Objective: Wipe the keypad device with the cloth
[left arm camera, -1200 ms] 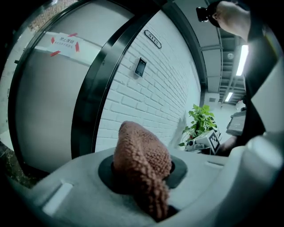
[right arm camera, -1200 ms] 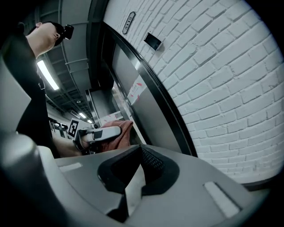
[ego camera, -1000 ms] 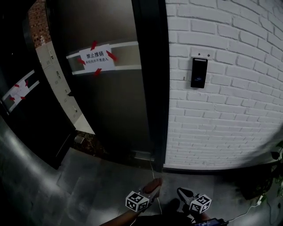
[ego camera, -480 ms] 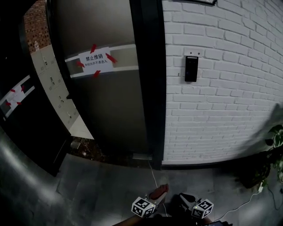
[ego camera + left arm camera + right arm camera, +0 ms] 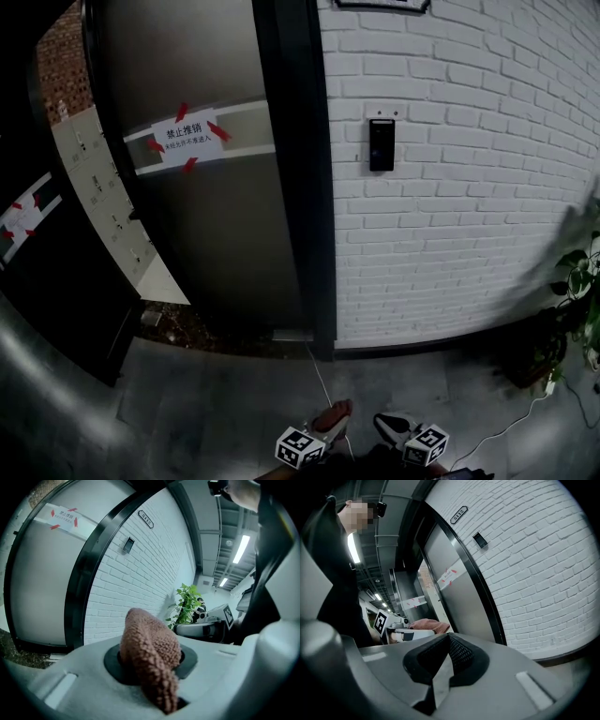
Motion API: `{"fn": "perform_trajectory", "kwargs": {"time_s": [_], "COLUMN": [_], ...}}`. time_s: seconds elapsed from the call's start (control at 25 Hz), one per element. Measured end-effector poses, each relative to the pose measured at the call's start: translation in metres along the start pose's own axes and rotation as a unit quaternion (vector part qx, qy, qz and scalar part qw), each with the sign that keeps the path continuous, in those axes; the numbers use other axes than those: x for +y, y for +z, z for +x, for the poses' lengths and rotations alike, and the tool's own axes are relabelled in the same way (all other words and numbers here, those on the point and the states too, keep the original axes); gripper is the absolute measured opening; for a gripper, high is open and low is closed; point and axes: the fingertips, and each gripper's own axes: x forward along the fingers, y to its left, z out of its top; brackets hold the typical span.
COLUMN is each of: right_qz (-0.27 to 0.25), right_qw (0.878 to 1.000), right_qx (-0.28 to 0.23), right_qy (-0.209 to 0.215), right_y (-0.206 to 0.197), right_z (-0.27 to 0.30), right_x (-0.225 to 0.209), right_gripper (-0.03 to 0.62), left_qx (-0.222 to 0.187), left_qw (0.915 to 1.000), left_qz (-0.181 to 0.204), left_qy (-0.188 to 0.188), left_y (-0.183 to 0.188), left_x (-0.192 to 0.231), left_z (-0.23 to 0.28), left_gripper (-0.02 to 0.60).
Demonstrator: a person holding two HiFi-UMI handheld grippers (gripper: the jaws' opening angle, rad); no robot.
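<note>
The keypad device (image 5: 382, 144) is a small black panel fixed to the white brick wall, right of the dark door frame. It also shows far off as the keypad device (image 5: 128, 544) and the keypad device (image 5: 479, 539). My left gripper (image 5: 330, 419) hangs low at the bottom edge, far from the wall, shut on a brown fuzzy cloth (image 5: 334, 411). In its own view the cloth (image 5: 151, 651) bulges out between the jaws of the left gripper (image 5: 152, 665). Beside it, my right gripper (image 5: 389, 424) holds nothing, and in its own view the right gripper (image 5: 447, 656) has its jaws together.
A grey door (image 5: 211, 187) carries a taped paper notice (image 5: 183, 136), and a dark doorway opens at the left. A potted plant (image 5: 577, 281) stands at the right with a white cable (image 5: 511, 427) on the grey floor. A door-number plate (image 5: 146, 519) sits above the keypad.
The head view has swung, so the keypad and door now sit further left and higher in frame. Both grippers stay low at the bottom edge, the left still holding the cloth.
</note>
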Motion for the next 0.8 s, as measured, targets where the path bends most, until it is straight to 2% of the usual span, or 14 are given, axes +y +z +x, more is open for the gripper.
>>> {"fn": "perform_trajectory", "kwargs": {"time_s": [0.28, 0.52, 0.8], "right_qz": [0.015, 0.004, 0.012], "right_qw": [1.0, 1.0, 1.0], "right_qx": [-0.016, -0.013, -0.015], "right_qy": [-0.008, -0.015, -0.006], "right_y": [0.008, 0.0, 0.01], "right_z": [-0.011, -0.018, -0.01], "right_x": [0.001, -0.009, -0.004], "right_gripper": [0.002, 0.002, 0.002], "left_qx": [0.008, 0.006, 0.004], "left_qw": [0.9998, 0.9998, 0.9998], "left_qz": [0.006, 0.005, 0.008], "left_qy": [-0.019, -0.019, -0.018], "left_y": [-0.007, -0.011, -0.007], "left_x": [-0.016, -0.019, -0.014], "left_z": [0.012, 0.02, 0.023], "left_gripper": [0.052, 0.053, 0.052]}}
